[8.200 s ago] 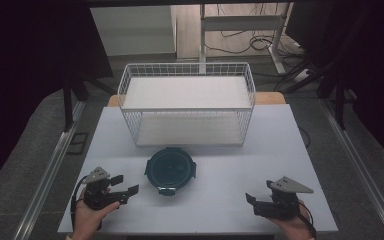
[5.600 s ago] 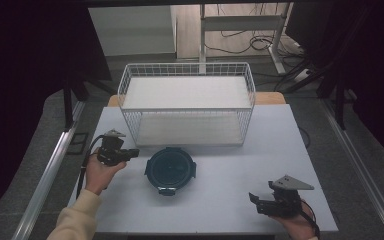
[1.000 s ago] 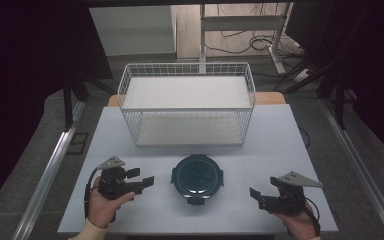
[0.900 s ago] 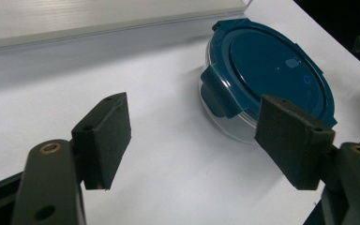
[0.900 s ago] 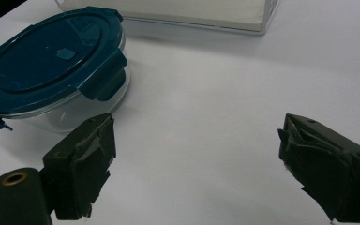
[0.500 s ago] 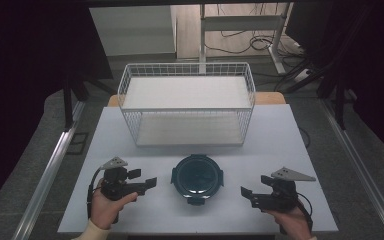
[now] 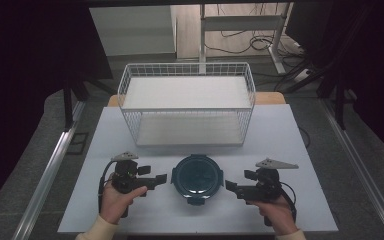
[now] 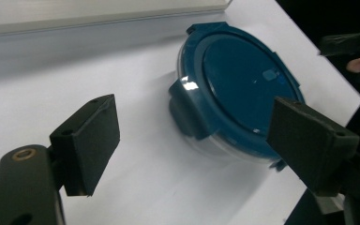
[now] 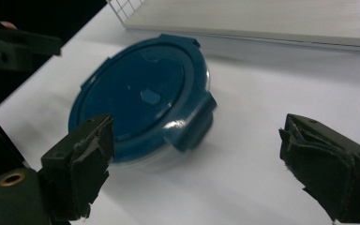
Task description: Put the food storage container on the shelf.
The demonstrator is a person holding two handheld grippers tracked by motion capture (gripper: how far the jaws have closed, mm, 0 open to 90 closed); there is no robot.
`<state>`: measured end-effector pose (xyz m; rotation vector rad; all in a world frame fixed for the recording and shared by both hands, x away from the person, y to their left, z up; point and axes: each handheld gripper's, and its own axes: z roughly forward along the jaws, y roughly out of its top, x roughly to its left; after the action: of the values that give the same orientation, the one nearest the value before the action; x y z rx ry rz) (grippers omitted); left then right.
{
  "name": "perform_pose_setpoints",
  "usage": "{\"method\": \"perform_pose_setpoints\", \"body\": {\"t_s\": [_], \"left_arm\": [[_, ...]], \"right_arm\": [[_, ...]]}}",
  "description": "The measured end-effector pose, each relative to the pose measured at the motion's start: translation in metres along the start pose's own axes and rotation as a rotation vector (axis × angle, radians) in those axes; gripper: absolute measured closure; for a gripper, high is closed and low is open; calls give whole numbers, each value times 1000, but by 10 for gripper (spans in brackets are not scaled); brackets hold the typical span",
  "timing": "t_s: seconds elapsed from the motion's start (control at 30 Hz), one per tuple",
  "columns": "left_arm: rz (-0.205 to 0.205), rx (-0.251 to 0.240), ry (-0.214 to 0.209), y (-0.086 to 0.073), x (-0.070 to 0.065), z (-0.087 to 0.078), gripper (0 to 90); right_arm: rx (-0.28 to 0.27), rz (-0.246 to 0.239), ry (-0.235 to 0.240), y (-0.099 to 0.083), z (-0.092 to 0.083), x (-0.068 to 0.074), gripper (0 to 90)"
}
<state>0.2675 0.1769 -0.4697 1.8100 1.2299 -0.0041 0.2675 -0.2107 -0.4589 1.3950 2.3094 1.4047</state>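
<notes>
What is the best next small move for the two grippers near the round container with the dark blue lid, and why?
Probably bring both grippers inward onto the side latches. The round clear container with the dark blue lid sits closed on the white table. The left gripper and right gripper flank it with open jaws, touching nothing; the left jaws have just been opening.

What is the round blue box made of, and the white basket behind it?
The round box looks like plastic: a smooth, slightly shiny dark blue lid with clip tabs, over a see-through base that could be clear plastic or glass. The basket seems to be thin metal wire coated matte white, judging by its open grid walls.
</notes>
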Motion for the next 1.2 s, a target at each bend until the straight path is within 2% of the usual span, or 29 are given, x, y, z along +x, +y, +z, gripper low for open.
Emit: {"method": "perform_pose_setpoints", "body": {"t_s": [0.03,0.07,0.17,0.4,0.67,0.8,0.87,0.97,1.0,1.03,1.07,1.13,1.2], "left_arm": [[0,0,0,0,0,0,170],[-26,21,-18,3,5,8,168],[-67,28,-51,4,10,16,164],[-86,39,-71,3,13,24,162],[-90,58,-93,0,11,37,154],[-84,46,-82,-1,8,41,162],[-86,53,-92,-2,7,43,164],[-90,59,-101,-2,7,46,164],[-111,55,-121,-4,8,49,164],[-111,55,-121,-4,8,49,164],[-149,66,-151,-6,12,52,163],[-149,77,-136,-8,14,55,160],[-158,81,-150,-8,15,56,159]], "right_arm": [[0,10,4,1,4,0,107],[4,16,7,3,8,1,107],[26,29,15,5,20,2,106],[48,97,44,9,38,-1,106],[80,115,46,3,51,0,106],[93,136,70,1,56,0,106],[101,157,89,0,58,0,106],[112,163,87,0,61,0,106],[122,175,94,-1,65,-1,106],[126,184,100,-2,66,-1,105],[129,192,107,-2,67,-2,105],[140,204,120,-3,70,-2,101],[144,211,127,-4,71,-2,97]]}}
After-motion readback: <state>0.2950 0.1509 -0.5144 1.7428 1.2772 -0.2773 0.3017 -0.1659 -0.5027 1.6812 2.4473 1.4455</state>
